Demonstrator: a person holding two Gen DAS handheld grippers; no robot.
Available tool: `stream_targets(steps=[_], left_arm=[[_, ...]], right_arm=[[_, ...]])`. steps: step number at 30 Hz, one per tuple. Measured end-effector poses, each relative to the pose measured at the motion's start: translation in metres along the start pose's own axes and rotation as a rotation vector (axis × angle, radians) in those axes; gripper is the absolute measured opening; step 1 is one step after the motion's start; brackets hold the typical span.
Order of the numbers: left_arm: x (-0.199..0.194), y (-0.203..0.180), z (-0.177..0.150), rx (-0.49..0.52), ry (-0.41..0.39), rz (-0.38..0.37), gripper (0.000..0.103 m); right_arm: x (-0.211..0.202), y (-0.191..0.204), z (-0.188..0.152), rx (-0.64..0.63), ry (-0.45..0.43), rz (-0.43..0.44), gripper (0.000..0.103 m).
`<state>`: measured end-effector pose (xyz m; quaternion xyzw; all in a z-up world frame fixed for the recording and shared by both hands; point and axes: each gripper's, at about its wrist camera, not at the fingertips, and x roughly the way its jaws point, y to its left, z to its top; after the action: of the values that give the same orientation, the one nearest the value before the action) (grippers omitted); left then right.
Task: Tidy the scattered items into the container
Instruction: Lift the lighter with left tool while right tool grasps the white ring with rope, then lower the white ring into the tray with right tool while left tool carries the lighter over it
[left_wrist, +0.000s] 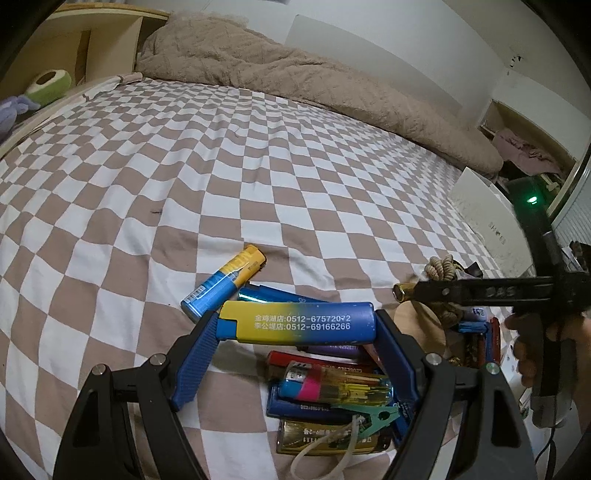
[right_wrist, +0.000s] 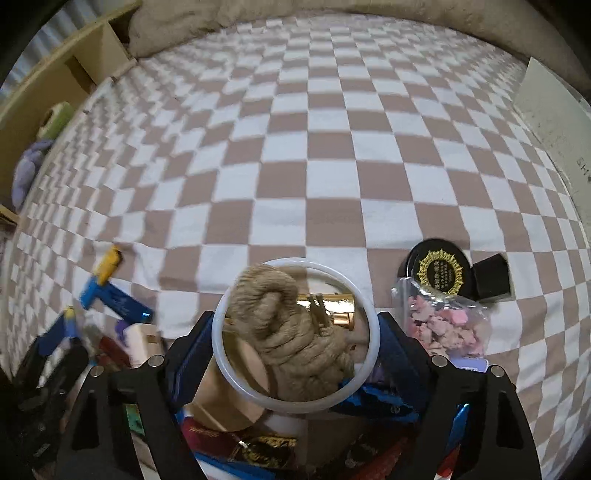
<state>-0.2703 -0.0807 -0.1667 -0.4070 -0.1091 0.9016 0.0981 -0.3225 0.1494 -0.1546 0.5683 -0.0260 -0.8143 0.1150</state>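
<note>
The left gripper (left_wrist: 295, 328) has its blue jaws clamped end to end on a long yellow-and-blue plastic lighter (left_wrist: 299, 325) printed with white phone numbers, held crosswise above a checkered brown-and-white bedsheet (left_wrist: 184, 177). Just beyond it lie a smaller blue-and-yellow lighter (left_wrist: 225, 282) and a dark blue lighter (left_wrist: 280, 295), touching each other. Nearer, under the held lighter, is a heap: a red lighter (left_wrist: 314, 360), a clear yellow lighter with a pink and blue band (left_wrist: 332, 387), a green plastic clip (left_wrist: 373, 417) and a gold flat pack (left_wrist: 325, 439).

The right gripper (right_wrist: 295, 332) grips a white translucent ring bangle (right_wrist: 371, 332) between its jaws, the ring standing upright and facing the camera. Seen through the ring are a beige knotted rope bundle (right_wrist: 288, 339) and a shiny gold metal tube (right_wrist: 338, 310). To the right, on the sheet, a clear bag of pink pieces (right_wrist: 443, 325) leans against a round black lid with a gold emblem (right_wrist: 439, 273), beside a black box (right_wrist: 491, 277). A beige fluffy blanket (left_wrist: 295, 74) lies along the far edge of the bed. Which object is the container cannot be told.
</note>
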Motion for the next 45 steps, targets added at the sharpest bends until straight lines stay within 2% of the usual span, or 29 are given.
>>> stream_targets(steps=[6,15,21,31,39,45], left_arm=[[-0.011,0.001,0.001,-0.018,-0.027,-0.01,0.082],[-0.033,0.003,0.002,-0.035,-0.087,-0.022,0.082],[-0.051,-0.003,-0.001,-0.014,-0.137,-0.027,0.082],[-0.085,-0.027,-0.013,0.079,-0.205,-0.069,0.082],[-0.09,-0.051,-0.021,0.15,-0.197,-0.121,0.082],[-0.097,-0.057,-0.024,0.153,-0.198,-0.164,0.082]], right_arm=[[-0.047,-0.005,-0.007,0.005,-0.115,0.081,0.085],[-0.113,-0.017,-0.044,-0.017,-0.199,0.169,0.085],[-0.137,-0.024,-0.067,-0.01,-0.232,0.167,0.085],[-0.151,-0.029,-0.107,-0.021,-0.242,0.171,0.085],[-0.141,-0.02,-0.152,-0.104,-0.19,0.166,0.085],[-0.125,-0.022,-0.181,-0.112,-0.145,0.136,0.085]])
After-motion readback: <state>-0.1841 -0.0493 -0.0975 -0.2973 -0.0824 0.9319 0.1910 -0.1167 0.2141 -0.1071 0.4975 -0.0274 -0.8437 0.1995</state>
